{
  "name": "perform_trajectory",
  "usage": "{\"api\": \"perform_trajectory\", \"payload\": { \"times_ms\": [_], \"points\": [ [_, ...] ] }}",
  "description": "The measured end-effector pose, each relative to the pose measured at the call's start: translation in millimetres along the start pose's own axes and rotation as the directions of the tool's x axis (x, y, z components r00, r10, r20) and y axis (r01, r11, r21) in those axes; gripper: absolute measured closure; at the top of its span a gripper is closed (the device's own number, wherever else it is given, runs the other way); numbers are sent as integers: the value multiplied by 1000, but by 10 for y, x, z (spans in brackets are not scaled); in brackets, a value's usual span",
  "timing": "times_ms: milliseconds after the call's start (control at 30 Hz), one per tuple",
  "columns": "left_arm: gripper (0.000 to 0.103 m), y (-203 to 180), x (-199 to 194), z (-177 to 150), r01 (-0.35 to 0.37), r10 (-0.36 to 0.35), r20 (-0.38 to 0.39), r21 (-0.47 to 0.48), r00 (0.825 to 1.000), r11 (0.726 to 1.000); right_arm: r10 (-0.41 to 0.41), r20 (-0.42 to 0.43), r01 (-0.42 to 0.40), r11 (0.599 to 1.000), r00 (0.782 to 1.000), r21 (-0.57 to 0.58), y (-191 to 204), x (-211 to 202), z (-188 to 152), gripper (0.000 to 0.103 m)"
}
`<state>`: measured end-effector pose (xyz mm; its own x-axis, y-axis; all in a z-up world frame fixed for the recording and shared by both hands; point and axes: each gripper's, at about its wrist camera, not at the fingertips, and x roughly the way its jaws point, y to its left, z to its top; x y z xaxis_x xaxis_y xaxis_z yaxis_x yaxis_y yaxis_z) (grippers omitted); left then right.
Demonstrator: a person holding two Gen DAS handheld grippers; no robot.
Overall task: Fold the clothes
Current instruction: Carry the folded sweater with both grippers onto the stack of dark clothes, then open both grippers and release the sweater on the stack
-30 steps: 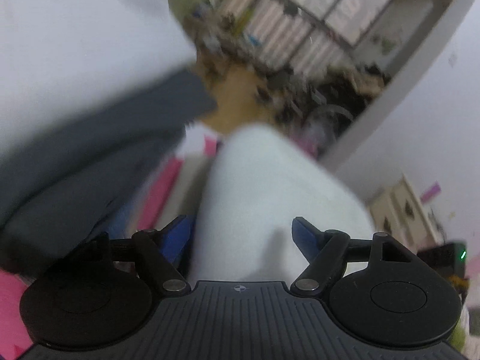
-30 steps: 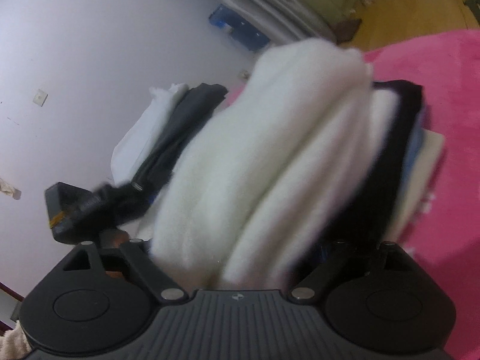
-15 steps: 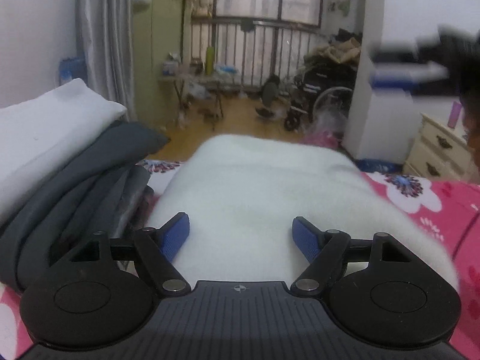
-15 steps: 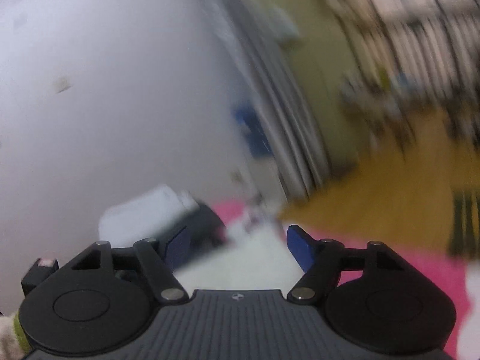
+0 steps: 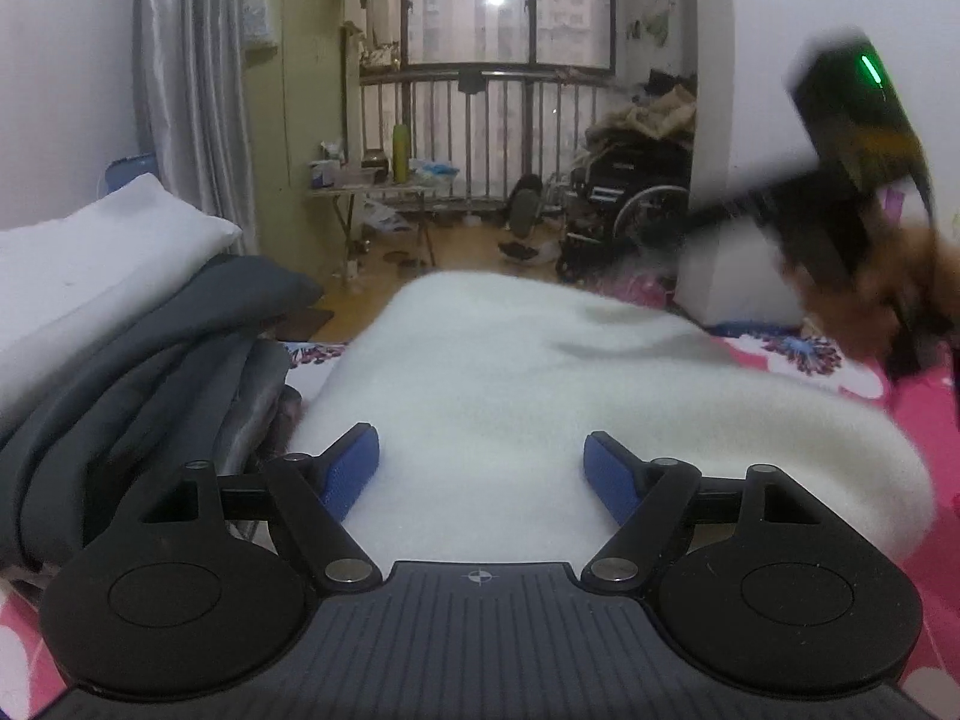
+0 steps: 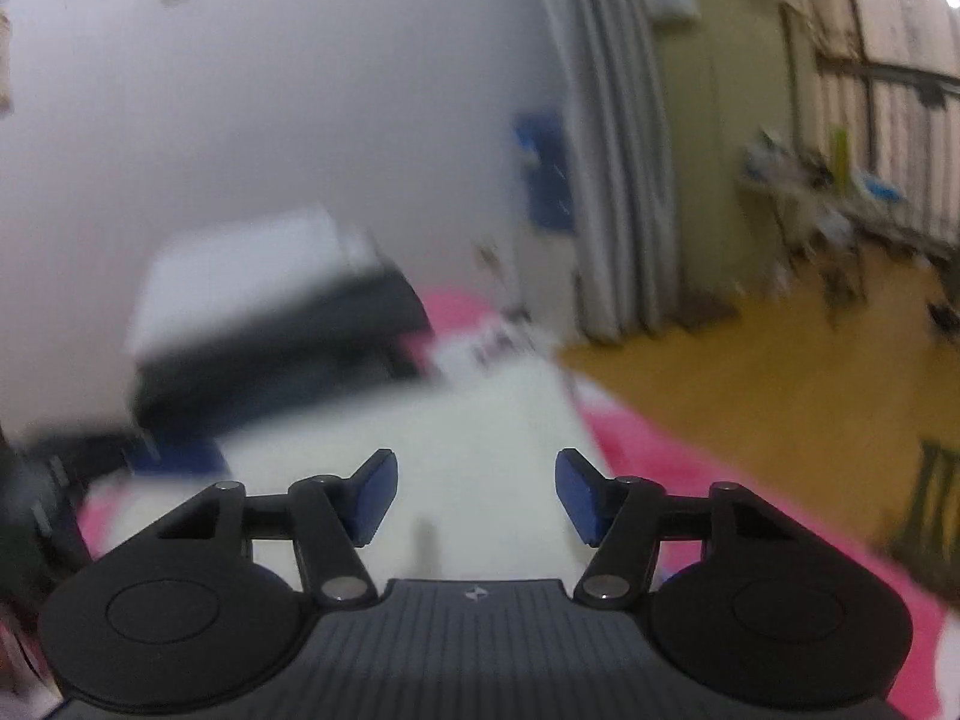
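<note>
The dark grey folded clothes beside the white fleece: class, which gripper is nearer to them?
Left. The left gripper sits just right of the dark grey folded clothes; the right gripper is raised further off, across the white fleece.

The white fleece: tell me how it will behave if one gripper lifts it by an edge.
The white fleece looks thick and plush with rounded edges, so it will likely droop and unfold rather than hold shape. Probably light for its bulk. Its fuzzy nap should give the left gripper decent purchase, though one pinch may catch only the top layer.

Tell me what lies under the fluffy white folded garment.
The fluffy white folded garment rests on a pink floral bedspread, visible only around its edges. Anything directly beneath it is covered.
</note>
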<state>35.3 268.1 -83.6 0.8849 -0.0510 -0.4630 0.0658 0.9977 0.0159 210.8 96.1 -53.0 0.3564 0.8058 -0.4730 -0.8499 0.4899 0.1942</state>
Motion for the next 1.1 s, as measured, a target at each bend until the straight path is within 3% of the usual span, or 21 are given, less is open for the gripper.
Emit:
{"api": "perform_trajectory", "payload": {
  "times_ms": [100, 133, 200, 233, 267, 300, 367, 500, 600, 700, 767, 800, 867, 900, 1000, 1100],
  "points": [
    [27, -1, -14, -23, 1, -1, 9, -7, 1000, 1000, 70, 24, -70, 998, 997, -1, 86, 358, 314, 47],
    [27, -8, -12, -26, -1, 1, 9, -7, 1000, 1000, 71, -5, -71, 997, 997, 35, 16, 544, 336, 52],
    [27, -14, -5, -30, 0, 0, 8, -2, 1000, 1000, 1, -142, 14, 994, 990, 108, -204, 1079, 263, 57],
    [27, -17, 0, -29, 1, -1, 8, 1, 1000, 1000, -50, -257, 95, 981, 965, 167, -380, 1342, 123, 71],
    [27, -24, 8, -20, 0, 0, 6, 7, 1000, 1000, -75, -337, 158, 961, 939, 227, -545, 1520, 10, 74],
    [26, -35, 23, 2, -3, 3, 1, 15, 1000, 1000, -68, -342, 174, 940, 937, 292, -667, 1519, -31, 75],
    [25, -22, 34, 22, -2, 2, -5, 7, 1000, 1000, -80, -292, 178, 928, 953, 326, -745, 1297, 64, 81],
    [26, 31, -54, 71, -8, 8, -1, -55, 1000, 998, -168, -209, 198, 972, 963, 130, -617, 742, 351, 77],
    [26, 16, -241, 166, -10, 15, 47, -103, 999, 995, -114, -149, 126, 990, 982, 70, -411, 167, 477, 76],
    [25, -87, -354, 217, 2, 1, 41, -71, 999, 997, 18, -107, -15, 999, 994, 30, -35, -288, 342, 75],
    [25, -232, -282, 145, -7, 8, -41, 9, 999, 1000, 97, -149, -96, 995, 984, 11, 195, -275, 125, 75],
    [25, -311, -245, 94, -16, 20, -76, 53, 997, 998, 95, -205, -101, 995, 974, -17, 316, -175, -40, 75],
    [25, -436, -164, -12, -47, 62, -110, 135, 992, 990, 11, -321, -46, 993, 947, -104, 513, 123, -447, 74],
    [25, -485, -142, -23, -63, 82, -118, 158, 990, 985, -3, -320, -35, 993, 947, -113, 545, 160, -509, 74],
    [25, -537, -179, 103, -98, 118, -127, 158, 985, 983, -35, -369, 23, 999, 929, -38, 509, 90, -218, 73],
    [25, -557, -318, 308, -138, 154, -114, 137, 981, 981, -129, -414, 98, 991, 901, -96, 509, -191, 61, 73]
  ]
}}
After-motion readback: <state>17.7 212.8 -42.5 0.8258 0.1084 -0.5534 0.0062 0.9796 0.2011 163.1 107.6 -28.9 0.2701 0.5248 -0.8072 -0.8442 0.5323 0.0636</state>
